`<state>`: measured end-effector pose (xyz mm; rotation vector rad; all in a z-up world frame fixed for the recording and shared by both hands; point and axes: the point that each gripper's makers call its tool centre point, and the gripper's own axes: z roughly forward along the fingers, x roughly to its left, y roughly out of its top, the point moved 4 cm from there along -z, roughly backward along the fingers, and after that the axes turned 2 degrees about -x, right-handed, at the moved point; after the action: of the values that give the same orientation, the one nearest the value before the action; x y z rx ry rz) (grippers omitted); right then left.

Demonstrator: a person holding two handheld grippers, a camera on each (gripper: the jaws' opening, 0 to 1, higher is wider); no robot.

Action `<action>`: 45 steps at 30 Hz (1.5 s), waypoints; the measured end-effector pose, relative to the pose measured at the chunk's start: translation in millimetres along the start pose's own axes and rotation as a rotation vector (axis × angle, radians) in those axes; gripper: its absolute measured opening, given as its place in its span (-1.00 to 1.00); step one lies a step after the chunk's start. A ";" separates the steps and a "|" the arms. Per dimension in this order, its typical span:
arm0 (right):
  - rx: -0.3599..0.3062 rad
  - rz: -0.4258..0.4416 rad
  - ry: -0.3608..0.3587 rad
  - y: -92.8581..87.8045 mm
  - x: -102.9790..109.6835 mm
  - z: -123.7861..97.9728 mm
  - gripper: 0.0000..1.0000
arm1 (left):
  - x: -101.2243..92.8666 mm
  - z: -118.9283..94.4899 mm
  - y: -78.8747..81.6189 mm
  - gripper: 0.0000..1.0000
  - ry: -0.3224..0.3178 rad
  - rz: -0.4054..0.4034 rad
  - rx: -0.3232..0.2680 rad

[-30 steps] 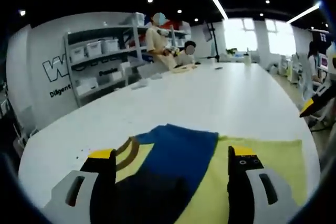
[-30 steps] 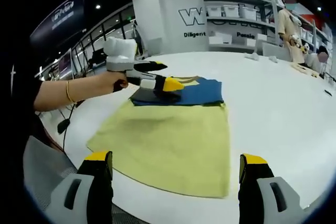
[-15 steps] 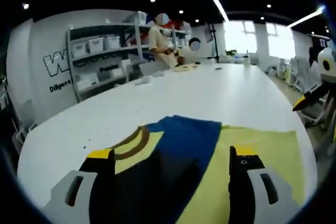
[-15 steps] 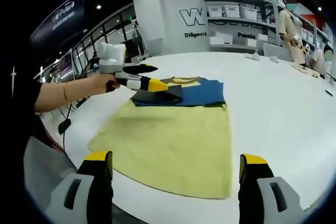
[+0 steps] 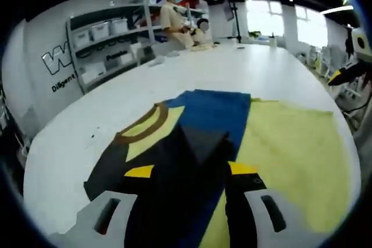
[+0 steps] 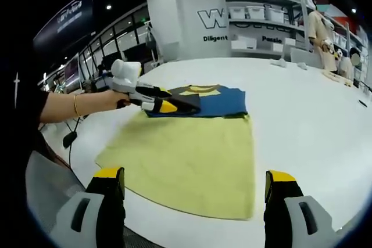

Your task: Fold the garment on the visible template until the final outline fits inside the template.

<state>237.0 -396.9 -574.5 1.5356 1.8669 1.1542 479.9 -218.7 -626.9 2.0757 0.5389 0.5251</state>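
A garment (image 5: 215, 111) in blue with a dark sleeve part (image 5: 168, 166) and a brown-and-yellow collar (image 5: 145, 129) lies at the far end of a flat yellow sheet (image 6: 192, 155) on the white table. My left gripper (image 5: 190, 170) is open and low over the dark fabric. A raised fold of that fabric sits just ahead of its jaws. In the right gripper view, the left gripper (image 6: 165, 107) is held by a hand at the garment's left edge. My right gripper (image 6: 195, 173) is open over the sheet's near edge, holding nothing.
The white table (image 6: 314, 114) stretches wide to the right and far side. Shelves with white bins (image 6: 256, 13) line the back wall. People (image 5: 174, 21) stand at the table's far end. The table's near edge (image 6: 192, 225) runs just under my right jaws.
My left gripper has dropped lower and come forward over the dark fabric, and its jaws stand closer together. The right gripper has stayed put.
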 end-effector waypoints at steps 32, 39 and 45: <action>-0.080 0.018 0.013 20.0 -1.9 -0.9 0.99 | -38.5 44.3 84.6 -0.98 -0.234 -0.049 -0.052; -0.081 0.026 0.011 16.5 -2.7 2.9 0.99 | -44.6 66.3 97.9 -0.98 -0.219 -0.022 -0.021; -0.081 0.050 0.015 12.7 -0.5 6.8 0.98 | -51.4 88.0 92.3 -0.98 -0.119 -0.109 0.046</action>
<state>249.6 -394.9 -567.8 1.5405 1.7785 1.2508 502.7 -351.9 -601.3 2.0926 0.5957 0.3263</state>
